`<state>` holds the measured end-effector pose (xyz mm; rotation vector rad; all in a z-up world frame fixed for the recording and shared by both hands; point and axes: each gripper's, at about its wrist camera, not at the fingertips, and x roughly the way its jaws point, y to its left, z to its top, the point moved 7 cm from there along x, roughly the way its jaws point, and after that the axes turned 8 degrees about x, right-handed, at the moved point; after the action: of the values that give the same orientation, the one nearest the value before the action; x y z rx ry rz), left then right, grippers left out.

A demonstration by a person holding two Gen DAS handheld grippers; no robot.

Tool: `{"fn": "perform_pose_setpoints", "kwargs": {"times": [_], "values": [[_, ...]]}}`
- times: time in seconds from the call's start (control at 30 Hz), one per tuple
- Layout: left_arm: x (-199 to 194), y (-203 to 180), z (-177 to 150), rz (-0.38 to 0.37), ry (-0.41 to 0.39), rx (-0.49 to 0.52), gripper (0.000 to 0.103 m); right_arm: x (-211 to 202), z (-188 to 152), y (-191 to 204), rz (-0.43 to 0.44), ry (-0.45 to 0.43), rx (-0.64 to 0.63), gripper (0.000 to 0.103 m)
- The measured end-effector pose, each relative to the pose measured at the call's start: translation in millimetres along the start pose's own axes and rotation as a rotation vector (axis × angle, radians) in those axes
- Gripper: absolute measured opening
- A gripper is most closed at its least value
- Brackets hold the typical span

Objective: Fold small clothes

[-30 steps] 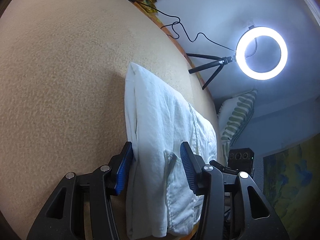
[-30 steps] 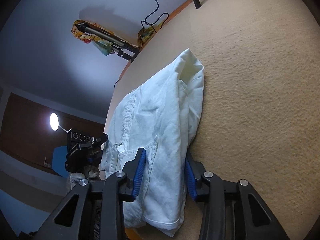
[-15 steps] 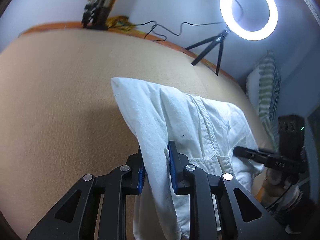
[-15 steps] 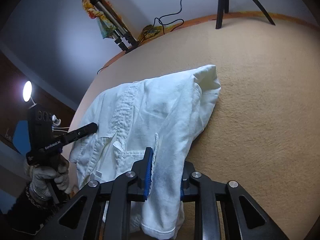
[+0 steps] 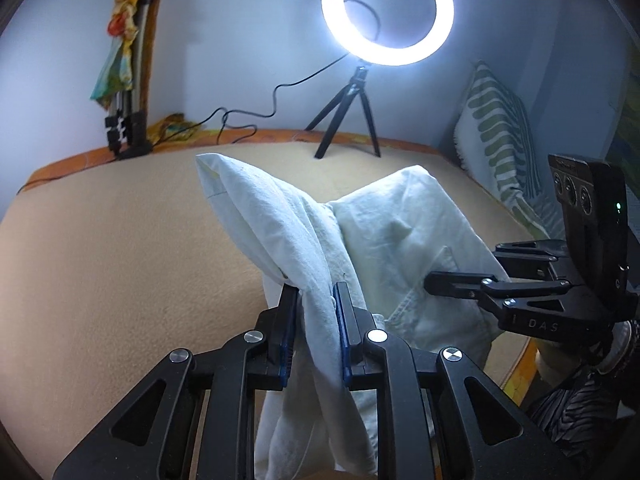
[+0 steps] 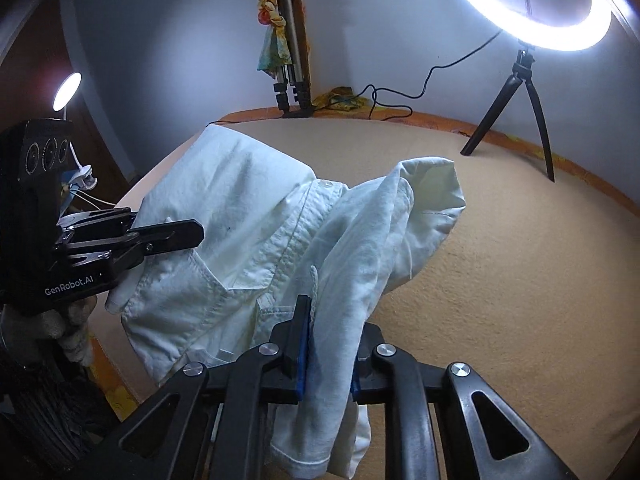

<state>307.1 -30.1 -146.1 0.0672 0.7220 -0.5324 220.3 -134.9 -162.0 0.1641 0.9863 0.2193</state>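
Observation:
A small white garment (image 5: 396,240) with pockets and a button placket hangs lifted off the beige surface (image 5: 120,264). My left gripper (image 5: 314,300) is shut on one edge of it. My right gripper (image 6: 332,320) is shut on the opposite edge of the white garment (image 6: 240,232). Both ends rise toward the cameras and the far folded corners still touch the surface. The right gripper shows in the left wrist view (image 5: 452,280), and the left gripper shows in the right wrist view (image 6: 176,232).
A lit ring light on a black tripod (image 5: 386,12) stands at the far edge, also in the right wrist view (image 6: 528,20). A folded tripod with a colourful cloth (image 5: 128,80) leans on the wall. A striped cushion (image 5: 500,140) lies at right. A cable (image 5: 248,114) runs along the orange border.
Both grippers closed on the garment's near edges and lifted them off the surface. The views tilted up from the surface to the back wall.

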Motion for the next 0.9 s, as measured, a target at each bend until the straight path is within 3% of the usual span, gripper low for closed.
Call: {"fn": "perform_pose_setpoints", "kwargs": {"times": [0.4, 0.9], "values": [[14.9, -48.5, 39.9, -0.090, -0.059, 0.070, 0.016, -41.8, 19.7, -31.7, -0.053, -0.068, 0.000, 0.013], [85.2, -115.4, 103.1, -0.223, -0.089, 0.102, 0.016, -80.3, 44.5, -127.4, -0.207, -0.115, 0.039, 0.013]]}}
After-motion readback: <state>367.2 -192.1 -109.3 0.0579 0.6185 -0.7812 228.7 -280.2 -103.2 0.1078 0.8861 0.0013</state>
